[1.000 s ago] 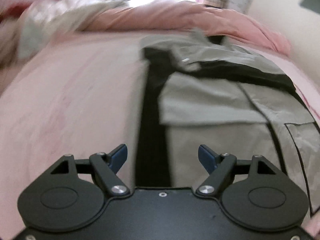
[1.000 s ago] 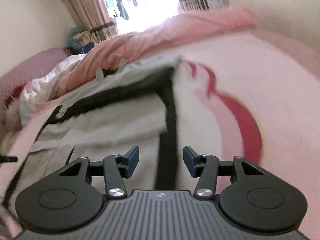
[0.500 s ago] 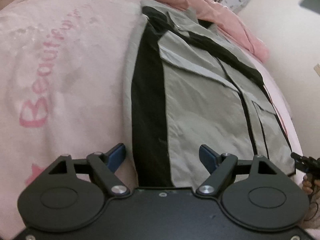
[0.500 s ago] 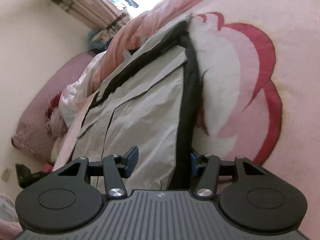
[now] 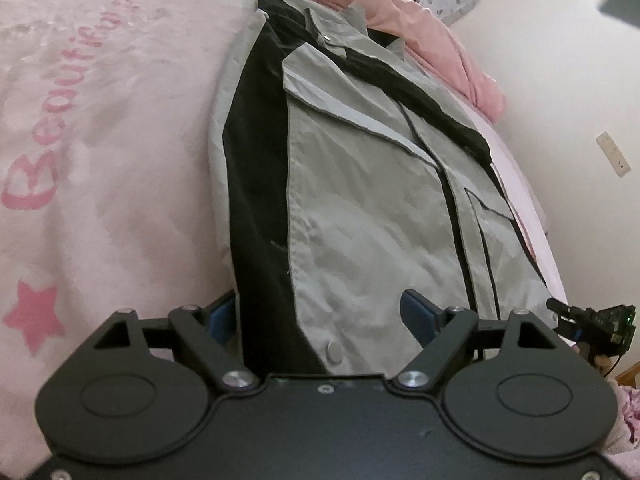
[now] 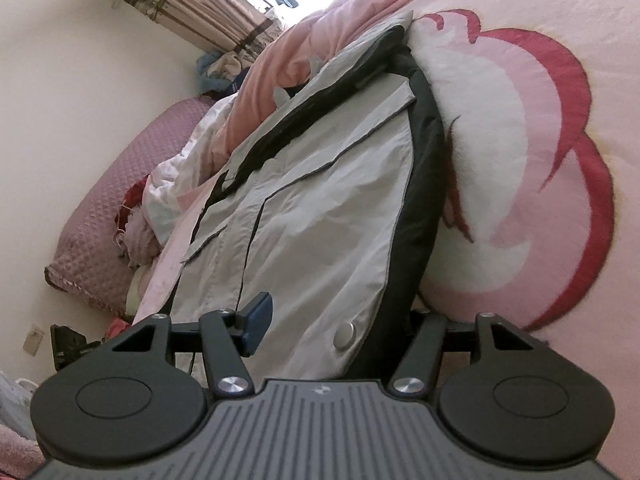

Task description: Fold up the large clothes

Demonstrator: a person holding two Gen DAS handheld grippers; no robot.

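A grey jacket with black side panels (image 5: pixel 360 208) lies flat on the pink bed, sleeves folded in. It also shows in the right wrist view (image 6: pixel 312 216). My left gripper (image 5: pixel 320 316) is open, its blue pads either side of the jacket's near hem corner, with a snap button (image 5: pixel 333 351) between them. My right gripper (image 6: pixel 340 320) is open around the other hem corner; its left pad (image 6: pixel 258 322) lies on the grey cloth and its right pad is hidden behind the black panel.
The pink bedspread (image 5: pixel 100 140) carries pink lettering and a star. A rumpled pink duvet (image 5: pixel 420 20) lies beyond the jacket. A purple quilted headboard (image 6: pixel 120 208) and white bedding (image 6: pixel 180 176) are at the left. The other gripper (image 5: pixel 592 320) shows at the bed's edge.
Both grippers have come down and forward to the jacket's near hem. The hem corners now sit between the open jaws. The jacket itself has not moved.
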